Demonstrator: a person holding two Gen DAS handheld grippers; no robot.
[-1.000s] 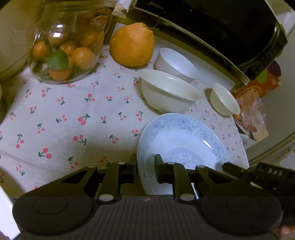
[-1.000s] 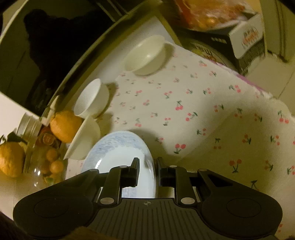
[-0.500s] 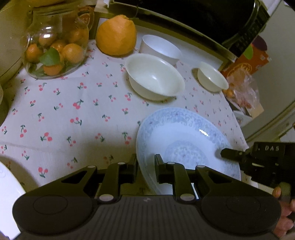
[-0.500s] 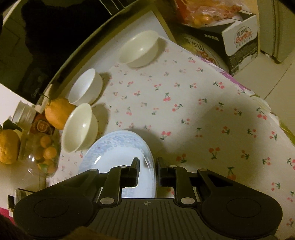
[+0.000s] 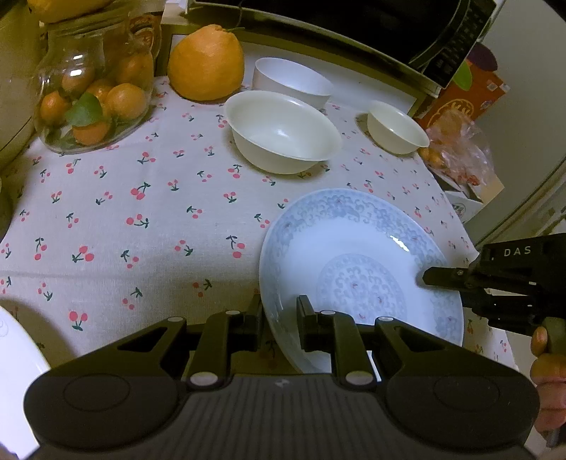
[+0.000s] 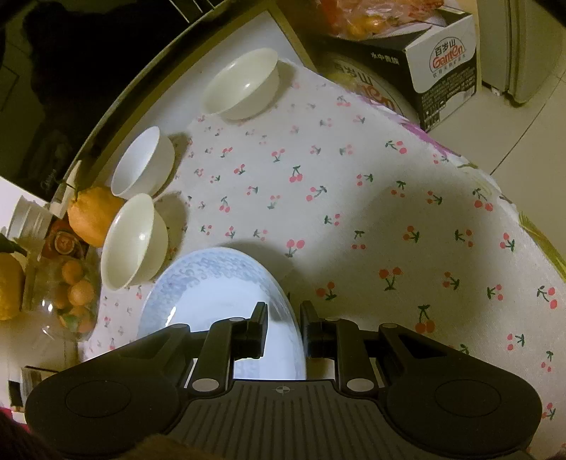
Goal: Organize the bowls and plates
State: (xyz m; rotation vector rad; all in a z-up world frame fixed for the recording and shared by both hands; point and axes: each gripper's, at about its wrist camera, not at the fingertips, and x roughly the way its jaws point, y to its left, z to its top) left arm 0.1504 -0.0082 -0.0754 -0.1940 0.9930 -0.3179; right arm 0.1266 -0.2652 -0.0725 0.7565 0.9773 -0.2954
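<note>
A blue-patterned plate [image 5: 361, 262] is held above the cherry-print tablecloth [image 5: 141, 212]. My left gripper [image 5: 279, 315] is shut on its near-left rim. My right gripper [image 6: 283, 315] is shut on the opposite rim and shows at the right of the left wrist view [image 5: 438, 276]. The plate also shows in the right wrist view [image 6: 212, 293]. A large white bowl [image 5: 283, 131] stands behind the plate. A white cup-shaped bowl [image 5: 293, 83] is behind that. A small white bowl [image 5: 396, 127] sits at the back right. In the right wrist view they show as large bowl [image 6: 134, 240], cup bowl [image 6: 141, 162], small bowl [image 6: 244, 85].
A glass jar of small oranges [image 5: 92, 95] and a large orange fruit [image 5: 207, 63] stand at the back left. A black appliance [image 5: 353, 21] runs along the back. A white plate's rim [image 5: 17, 371] shows at the near left. A cardboard box [image 6: 442, 70] stands beyond the table's right edge.
Both grippers have lifted the blue plate and drawn it back from the bowls. The grip on both rims is unchanged.
</note>
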